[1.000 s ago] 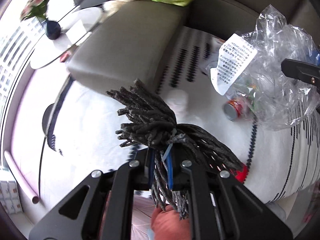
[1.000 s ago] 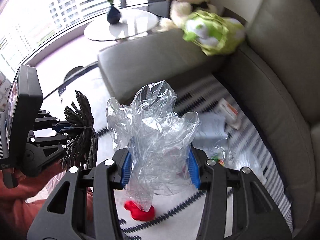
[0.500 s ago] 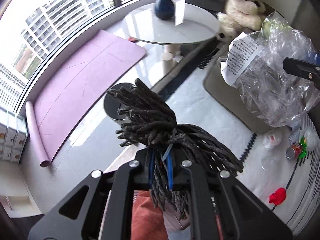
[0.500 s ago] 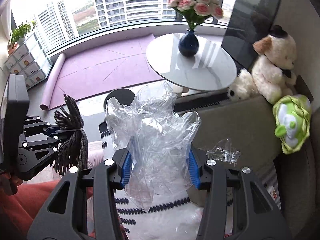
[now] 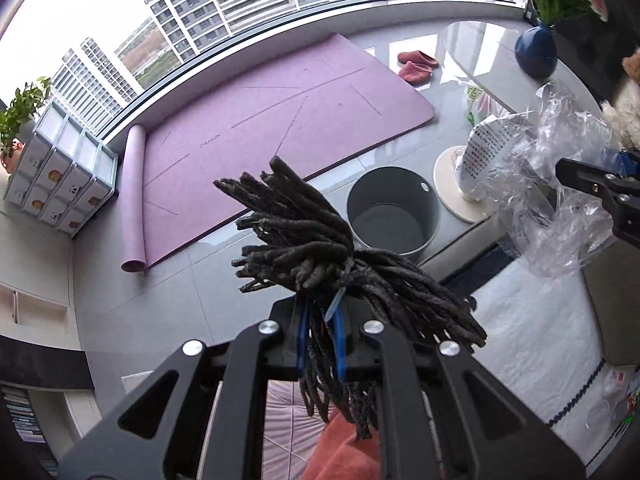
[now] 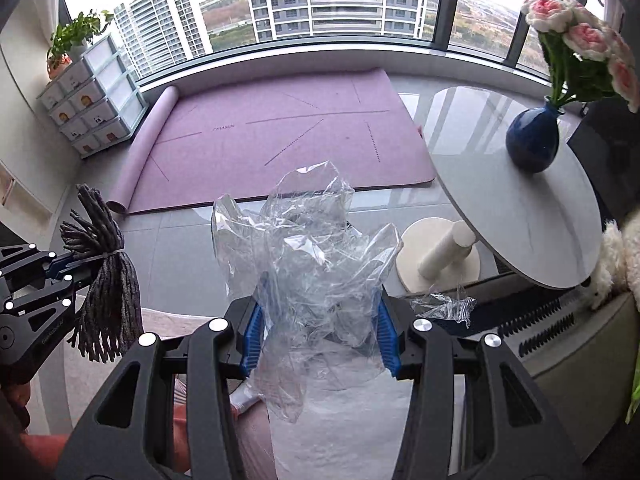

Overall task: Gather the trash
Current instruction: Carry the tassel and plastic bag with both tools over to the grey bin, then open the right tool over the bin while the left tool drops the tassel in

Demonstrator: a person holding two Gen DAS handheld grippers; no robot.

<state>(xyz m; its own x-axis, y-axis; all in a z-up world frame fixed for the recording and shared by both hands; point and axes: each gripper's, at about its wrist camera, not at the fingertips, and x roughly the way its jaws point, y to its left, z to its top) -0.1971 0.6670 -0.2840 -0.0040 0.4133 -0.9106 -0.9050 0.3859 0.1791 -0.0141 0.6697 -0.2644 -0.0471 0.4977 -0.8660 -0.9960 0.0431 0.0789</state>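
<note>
Grey tiled floor (image 5: 132,280) runs to the curved window, a purple mat (image 5: 280,120) along the glass. The grey bin (image 5: 394,216) stands open on the floor just off the mat's near edge, beside the base of the round worktop (image 6: 512,200). My left claw (image 5: 320,344) is clamped on a bundle of dark cords (image 5: 320,264), its strands lying forward along the fingers toward the bin, which sits ahead and slightly right. My right claw (image 6: 318,344) is clamped on crumpled clear plastic (image 6: 312,264), off to the bin's right. I judge the left nearer, so the cords likely drop first.
</note>
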